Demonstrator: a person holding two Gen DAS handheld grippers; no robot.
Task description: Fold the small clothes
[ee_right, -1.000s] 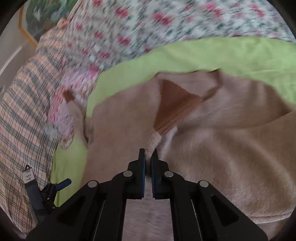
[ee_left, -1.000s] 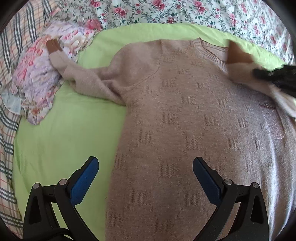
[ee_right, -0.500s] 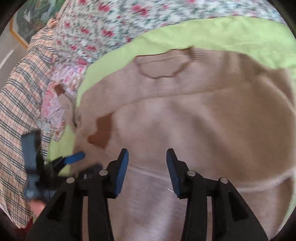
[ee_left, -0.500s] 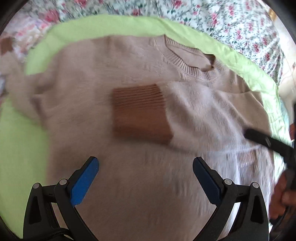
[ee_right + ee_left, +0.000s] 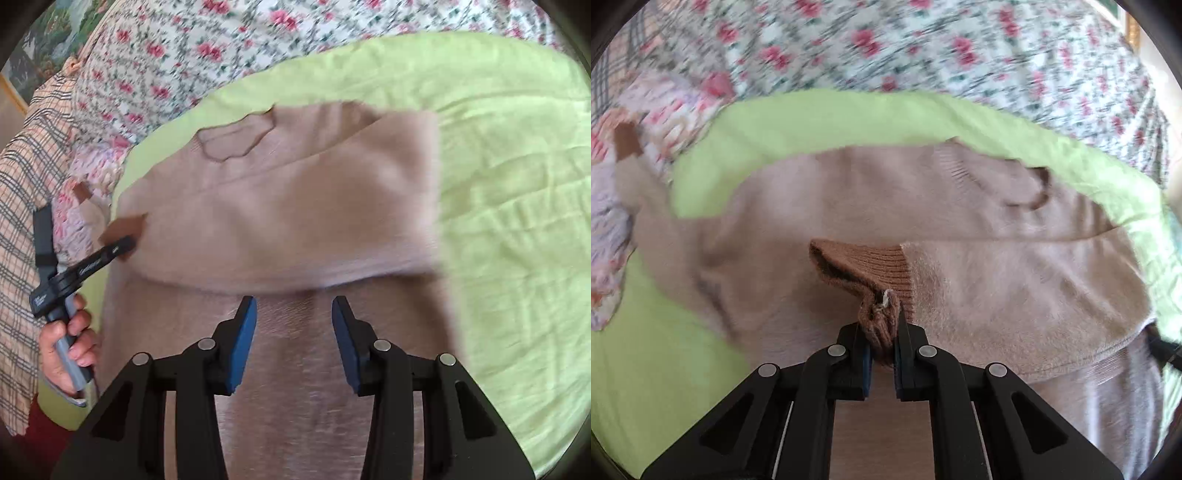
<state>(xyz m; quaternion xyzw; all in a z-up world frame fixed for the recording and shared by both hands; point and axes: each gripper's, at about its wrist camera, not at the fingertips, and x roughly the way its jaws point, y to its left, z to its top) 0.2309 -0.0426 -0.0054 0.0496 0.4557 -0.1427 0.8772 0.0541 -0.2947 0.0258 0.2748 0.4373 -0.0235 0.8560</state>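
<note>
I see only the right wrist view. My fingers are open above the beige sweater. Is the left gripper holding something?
Observer: Yes. In the left wrist view the left gripper is shut on the brown ribbed cuff of the sleeve folded across the sweater.
Operator: Is the cuff flat or lifted?
Observer: Lifted. It is bunched up between the fingers, and its opening gapes to the left.
Operator: Where is the other sleeve?
Observer: It stretches to the left, off the green sheet. Its brown cuff lies on a floral garment.
</note>
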